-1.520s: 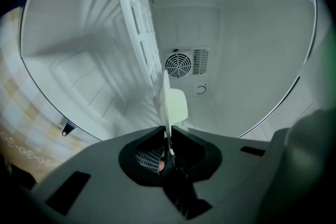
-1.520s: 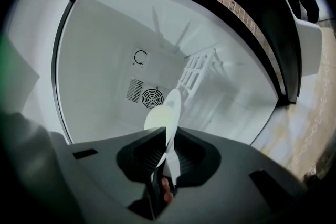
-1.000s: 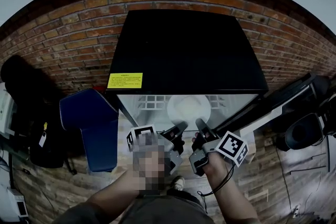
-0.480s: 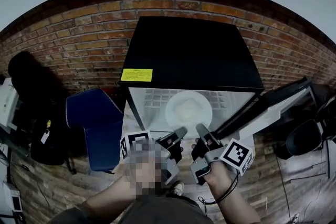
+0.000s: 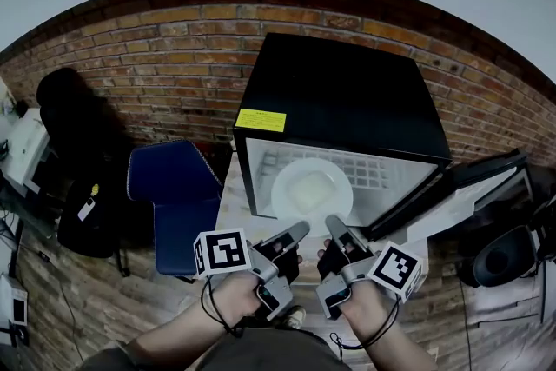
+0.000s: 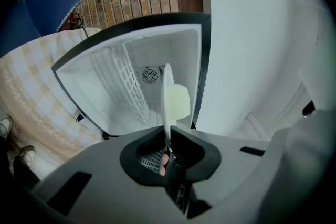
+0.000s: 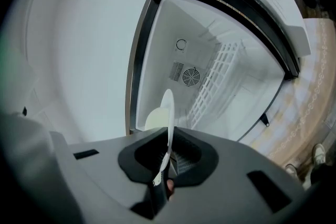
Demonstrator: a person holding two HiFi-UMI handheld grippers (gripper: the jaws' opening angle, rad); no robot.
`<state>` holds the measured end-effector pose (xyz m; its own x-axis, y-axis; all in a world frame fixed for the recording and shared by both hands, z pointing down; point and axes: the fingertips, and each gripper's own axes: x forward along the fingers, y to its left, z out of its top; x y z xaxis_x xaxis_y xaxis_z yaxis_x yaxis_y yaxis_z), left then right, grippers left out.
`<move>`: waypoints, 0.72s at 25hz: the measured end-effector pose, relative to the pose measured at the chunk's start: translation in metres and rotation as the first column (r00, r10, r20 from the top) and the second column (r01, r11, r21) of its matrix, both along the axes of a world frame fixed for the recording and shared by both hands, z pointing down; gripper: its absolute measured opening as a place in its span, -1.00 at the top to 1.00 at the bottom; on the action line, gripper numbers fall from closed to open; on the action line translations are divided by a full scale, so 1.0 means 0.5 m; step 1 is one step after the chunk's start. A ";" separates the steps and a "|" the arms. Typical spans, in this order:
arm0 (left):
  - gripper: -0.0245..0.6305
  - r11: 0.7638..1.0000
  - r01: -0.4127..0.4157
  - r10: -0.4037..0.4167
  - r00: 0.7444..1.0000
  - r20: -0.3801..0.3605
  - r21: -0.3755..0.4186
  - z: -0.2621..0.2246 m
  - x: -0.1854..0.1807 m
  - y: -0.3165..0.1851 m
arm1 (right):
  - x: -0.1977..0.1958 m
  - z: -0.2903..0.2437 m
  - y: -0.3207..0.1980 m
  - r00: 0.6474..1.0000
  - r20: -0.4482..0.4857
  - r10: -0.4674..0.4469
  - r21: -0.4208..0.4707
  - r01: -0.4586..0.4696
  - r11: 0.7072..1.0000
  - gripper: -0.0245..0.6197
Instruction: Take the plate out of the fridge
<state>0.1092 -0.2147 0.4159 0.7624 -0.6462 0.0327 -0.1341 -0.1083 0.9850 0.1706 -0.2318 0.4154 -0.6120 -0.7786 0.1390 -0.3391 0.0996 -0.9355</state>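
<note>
A white plate (image 5: 311,191) with a pale yellow block on it sits at the mouth of the open black fridge (image 5: 347,100). Both grippers hold its near rim. My left gripper (image 5: 300,228) is shut on the rim's left part and my right gripper (image 5: 332,223) on its right part. In the left gripper view the plate (image 6: 167,97) stands edge-on between the closed jaws of that gripper (image 6: 168,138), with the white fridge interior behind it. In the right gripper view the plate (image 7: 168,110) is likewise pinched edge-on by that gripper (image 7: 168,136).
The fridge door (image 5: 469,182) hangs open to the right. A blue chair (image 5: 174,195) stands left of the fridge, with a black bag (image 5: 82,178) further left. A brick wall (image 5: 156,56) runs behind. A patterned cloth (image 6: 31,97) lies on the floor below the fridge.
Both grippers have risen and drawn back toward me with the plate held between them. The plate now sits further out of the fridge opening.
</note>
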 end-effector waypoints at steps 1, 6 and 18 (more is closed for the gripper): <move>0.80 1.000 0.011 -0.011 1.000 0.001 0.000 -0.001 -0.010 0.005 | -0.010 0.000 0.003 1.000 0.003 -0.012 -0.001 0.012 1.000 0.80; 0.80 0.998 0.069 -0.069 0.998 0.003 0.002 -0.002 -0.059 0.024 | -0.061 -0.002 0.016 0.997 -0.002 -0.076 -0.001 0.076 0.997 0.80; 0.80 0.971 0.241 -0.241 0.970 0.014 0.007 -0.003 -0.208 0.079 | -0.220 0.003 0.046 0.963 0.022 -0.268 -0.002 0.268 0.963 0.80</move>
